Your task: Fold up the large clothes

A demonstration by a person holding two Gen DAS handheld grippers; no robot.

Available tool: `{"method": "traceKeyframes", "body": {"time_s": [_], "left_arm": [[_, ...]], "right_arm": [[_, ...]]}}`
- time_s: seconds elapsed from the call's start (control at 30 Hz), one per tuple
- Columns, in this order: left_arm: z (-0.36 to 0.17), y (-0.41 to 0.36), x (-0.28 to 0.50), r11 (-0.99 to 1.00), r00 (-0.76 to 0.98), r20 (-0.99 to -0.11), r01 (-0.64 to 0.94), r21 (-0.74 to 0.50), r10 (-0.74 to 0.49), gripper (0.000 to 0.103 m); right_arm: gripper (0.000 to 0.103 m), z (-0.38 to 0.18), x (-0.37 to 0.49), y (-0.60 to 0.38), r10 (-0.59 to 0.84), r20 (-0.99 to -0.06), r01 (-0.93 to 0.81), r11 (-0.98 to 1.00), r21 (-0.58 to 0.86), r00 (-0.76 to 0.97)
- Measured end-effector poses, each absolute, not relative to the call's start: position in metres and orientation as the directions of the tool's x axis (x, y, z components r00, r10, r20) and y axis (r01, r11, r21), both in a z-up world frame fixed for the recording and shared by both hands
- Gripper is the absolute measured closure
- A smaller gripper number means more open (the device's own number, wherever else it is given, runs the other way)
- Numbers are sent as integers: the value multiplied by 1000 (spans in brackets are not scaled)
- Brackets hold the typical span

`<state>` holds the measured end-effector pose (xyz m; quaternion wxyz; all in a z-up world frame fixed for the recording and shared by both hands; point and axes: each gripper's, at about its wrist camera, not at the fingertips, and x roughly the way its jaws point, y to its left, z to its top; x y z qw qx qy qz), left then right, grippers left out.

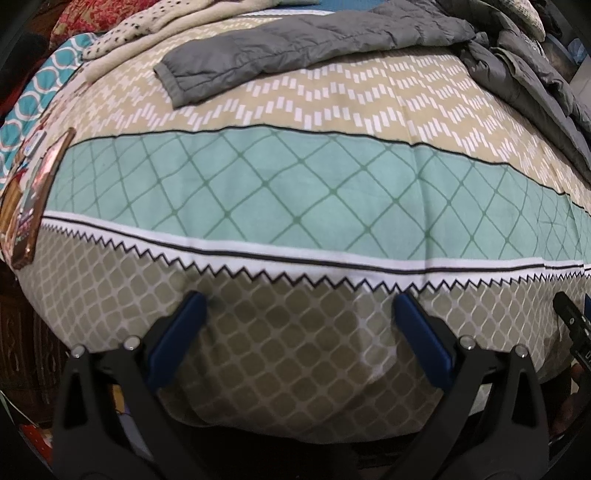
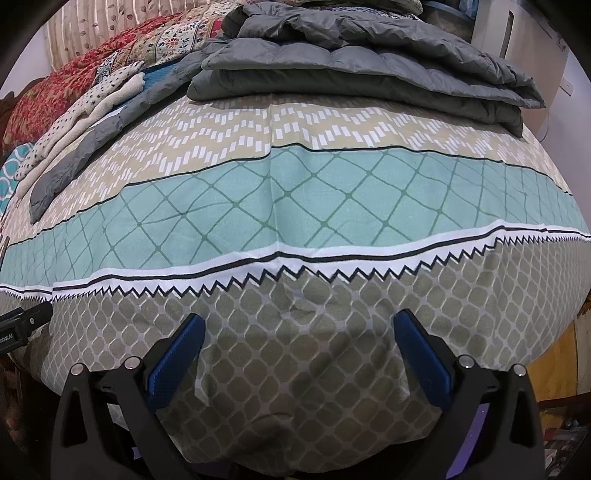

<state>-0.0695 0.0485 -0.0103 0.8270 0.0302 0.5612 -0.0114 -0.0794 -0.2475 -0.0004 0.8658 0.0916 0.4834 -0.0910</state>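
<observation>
A grey quilted jacket [image 1: 295, 48] lies at the far side of the bed, one sleeve stretched out toward the left. In the right wrist view its body [image 2: 369, 66] is bunched in folded layers, and the sleeve [image 2: 74, 158] trails to the left. My left gripper [image 1: 299, 310] hovers over the near edge of the patterned bedsheet [image 1: 295, 192]. Its blue-padded fingers stand apart with nothing between them. My right gripper [image 2: 299, 332] hangs the same way over the sheet [image 2: 295, 206], jaws apart and empty. Both are well short of the jacket.
A cream dotted garment [image 1: 129, 33] [image 2: 92, 103] lies at the far left beside a red floral quilt [image 2: 55, 85]. A teal patterned cloth [image 1: 33, 92] and a framed flat object [image 1: 33, 199] sit at the bed's left edge. A white appliance [image 2: 517, 37] stands at the right.
</observation>
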Motion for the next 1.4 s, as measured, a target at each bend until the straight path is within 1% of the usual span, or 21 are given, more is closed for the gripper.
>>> {"method": "traceKeyframes", "body": {"time_s": [0.1,0.23,0.3,0.33,0.43,0.53,0.67,0.77,0.87,1.0,1.1,1.2,1.23,1.27,1.3,1.33,1.37,1.4], "left_arm": [[-10,48,-74,997,373,-928,63,47,20,4],[2,36,-76,995,360,-933,89,52,16,4],[13,33,-70,993,369,-929,97,69,28,4],[18,33,-68,992,379,-924,99,79,36,4],[31,31,-60,989,420,-906,104,108,55,4],[40,31,-50,988,435,-899,105,116,59,4],[58,36,-35,984,490,-869,105,141,72,4],[69,37,-27,980,537,-840,116,162,76,4],[82,31,-14,977,566,-821,125,171,71,4],[86,23,-3,981,566,-822,122,153,58,4],[87,21,-1,982,562,-826,119,146,55,4],[86,20,0,981,561,-826,118,153,61,4],[86,20,0,981,560,-826,118,154,62,4],[86,20,0,981,561,-825,118,157,64,4],[87,20,-1,980,564,-823,118,161,67,4],[87,20,-2,980,566,-821,118,163,68,5],[88,21,-4,979,569,-819,118,164,69,5],[90,21,-6,979,574,-816,118,167,70,4]], "right_arm": [[89,0,-80,-247,-69,-854,245,967,70,516],[89,8,-81,-250,-42,-837,228,969,99,546],[89,28,-82,-254,-94,-778,213,976,53,621],[89,42,-82,-256,-138,-732,208,978,5,667],[89,71,-70,-271,-204,-643,206,976,-72,738],[89,86,-50,-296,-239,-628,237,967,-88,741],[88,109,-34,-326,-284,-556,292,953,-77,781],[86,121,-22,-337,-265,-531,277,959,-60,805],[85,121,-1,-331,-267,-526,237,964,-124,808],[85,115,23,-320,-269,-528,196,962,-190,806],[85,99,56,-315,-325,-534,173,933,-315,781],[85,81,89,-313,-420,-507,168,868,-468,753],[81,78,96,-315,-430,-513,163,860,-483,743],[65,75,106,-318,-438,-523,159,855,-493,731],[53,73,114,-322,-443,-532,155,853,-499,722],[29,72,119,-324,-449,-541,154,850,-504,711],[11,73,123,-327,-451,-553,156,853,-498,701],[6,78,124,-330,-443,-559,162,862,-479,701]]}}
